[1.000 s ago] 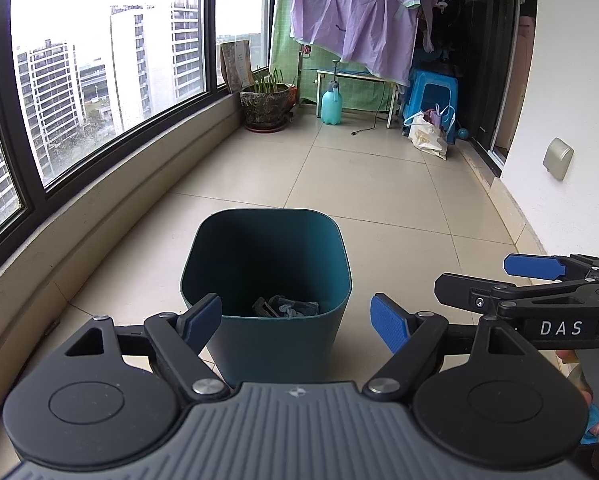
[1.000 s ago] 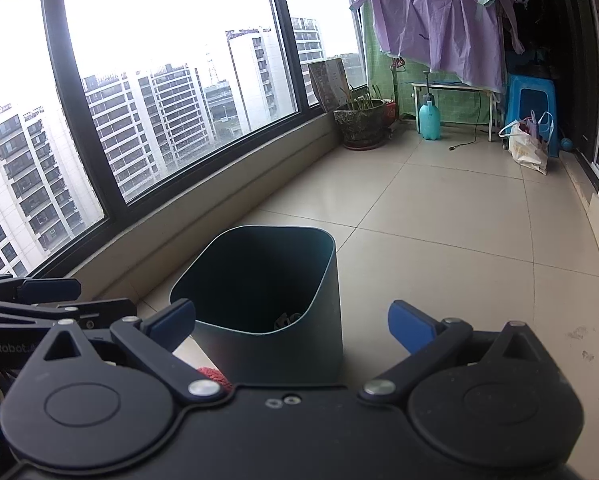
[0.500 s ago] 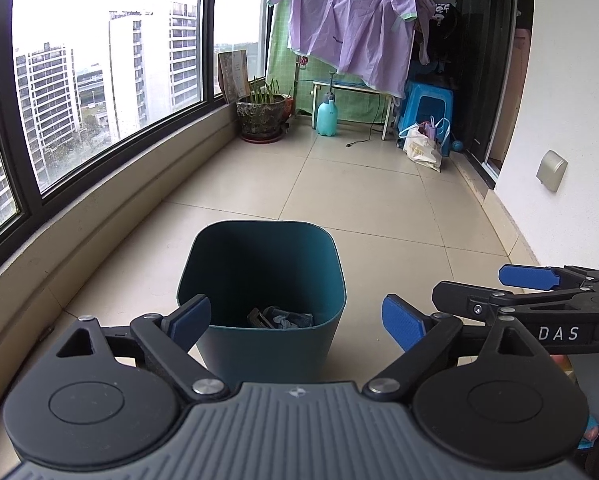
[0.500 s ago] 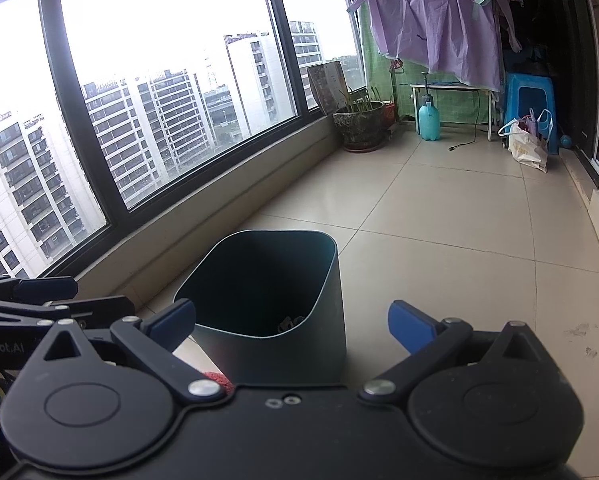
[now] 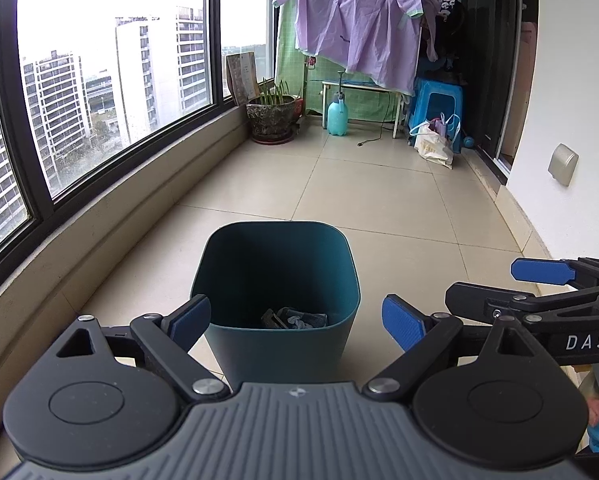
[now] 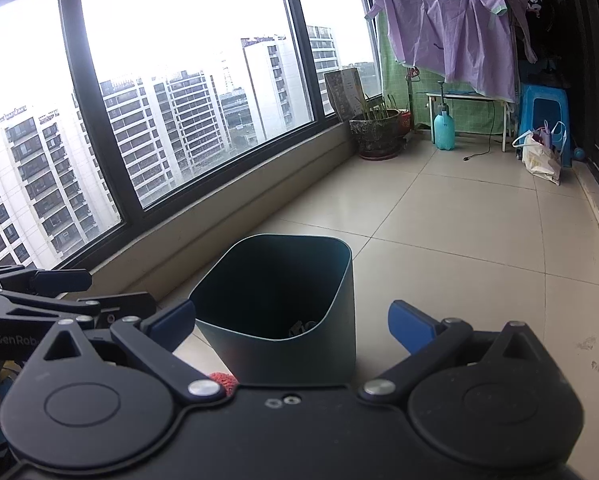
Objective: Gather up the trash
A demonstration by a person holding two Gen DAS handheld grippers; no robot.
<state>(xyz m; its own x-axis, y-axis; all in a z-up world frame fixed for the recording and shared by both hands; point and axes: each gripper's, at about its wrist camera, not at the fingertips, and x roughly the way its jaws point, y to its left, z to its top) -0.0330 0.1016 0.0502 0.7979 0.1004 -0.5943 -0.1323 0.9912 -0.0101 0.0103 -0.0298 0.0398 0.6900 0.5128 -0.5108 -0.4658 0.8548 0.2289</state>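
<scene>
The tiled balcony floor (image 5: 379, 184) stretches ahead, and the teal bin (image 5: 277, 300) stands on it right before my 2 claws. Scraps of trash (image 5: 295, 317) lie at its bottom. My left claw (image 5: 297, 322) has just been opening, nothing between its pads; my right claw (image 6: 291, 322) gapes empty too. I judge this drop finished; next I must find more litter.

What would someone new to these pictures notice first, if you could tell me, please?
Probably the dark green bin on the tiled floor, right in front of both open grippers, the left gripper and the right gripper, with some scraps at its bottom. Next, the purple garment hanging at the far end, and the big windows facing tower blocks.
</scene>
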